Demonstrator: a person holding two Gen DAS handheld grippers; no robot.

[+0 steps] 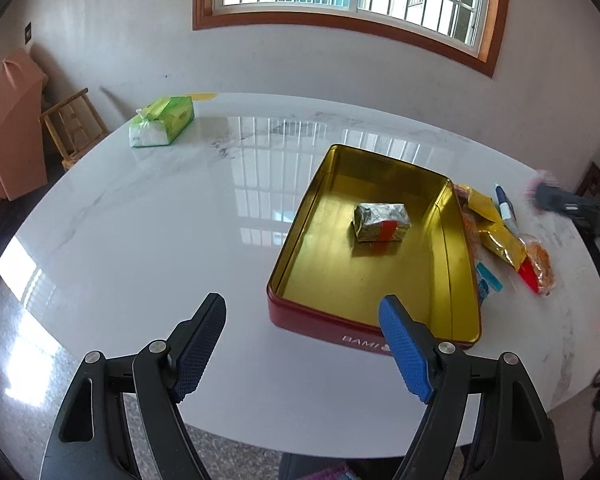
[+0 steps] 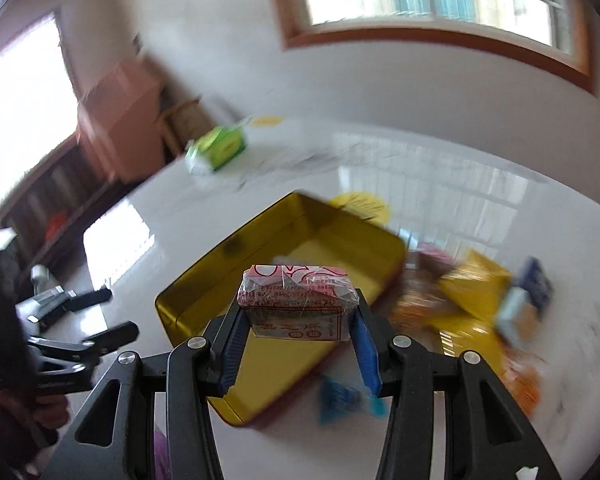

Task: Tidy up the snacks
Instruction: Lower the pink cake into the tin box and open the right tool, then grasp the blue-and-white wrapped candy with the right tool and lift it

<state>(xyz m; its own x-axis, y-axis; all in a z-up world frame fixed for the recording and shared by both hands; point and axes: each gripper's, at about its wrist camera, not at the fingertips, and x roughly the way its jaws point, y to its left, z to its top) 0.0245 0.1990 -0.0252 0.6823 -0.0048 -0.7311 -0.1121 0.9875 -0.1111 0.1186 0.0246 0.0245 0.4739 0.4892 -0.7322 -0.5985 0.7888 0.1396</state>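
Note:
A red tin (image 1: pixel 300 312) with a gold inside lies open on the white marble table (image 1: pixel 160 240). One foil-wrapped block (image 1: pixel 381 223) with a red patch rests in it. My left gripper (image 1: pixel 302 312) hovers open and empty over the tin's near left corner. Loose snacks (image 1: pixel 496 232) in gold and orange wrappers lie right of the tin. In the blurred right wrist view my right gripper (image 2: pixel 299 302) is shut on a wrapped snack block (image 2: pixel 298 292) with red print, held above the tin (image 2: pixel 220 256). The left gripper (image 2: pixel 112 314) shows at the left there.
A green tissue pack (image 1: pixel 162 127) lies at the table's far left. A wooden chair (image 1: pixel 74 128) and a pink cabinet (image 1: pixel 8 128) stand beyond the left edge. Small blue packets (image 1: pixel 488 284) lie by the tin's right wall. The table's rounded near edge runs under my left gripper.

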